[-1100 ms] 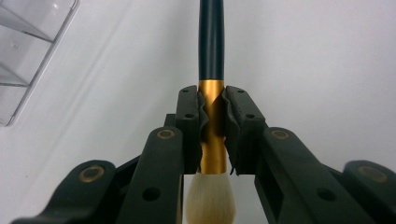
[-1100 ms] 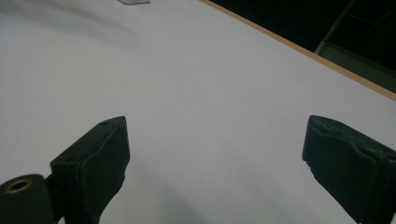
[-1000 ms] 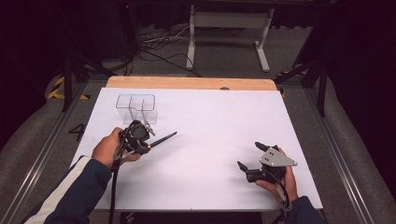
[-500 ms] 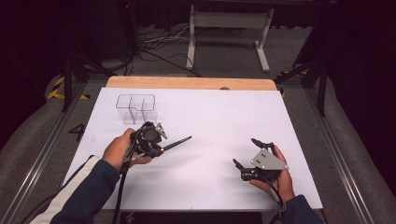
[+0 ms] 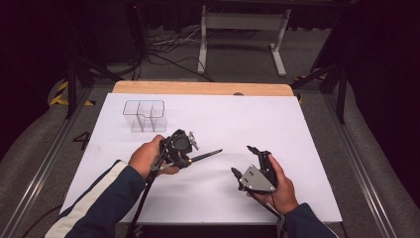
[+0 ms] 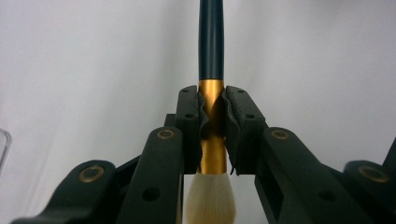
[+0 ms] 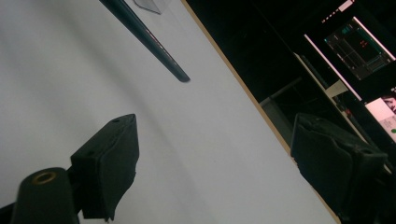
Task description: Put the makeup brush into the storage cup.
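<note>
Up front, the left gripper (image 5: 190, 153) clamps its jaws on the gold ferrule of a brush (image 6: 212, 116), held over the white bench (image 5: 297, 148) with nothing between it and the clear divided box (image 5: 144, 115) behind. Its pale bristles show in the left gripper view. The right gripper (image 5: 242, 161) has been narrowing its wide, empty jaws.

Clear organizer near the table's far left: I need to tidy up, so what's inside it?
The clear organizer looks empty; white table shows through its compartments.
</note>
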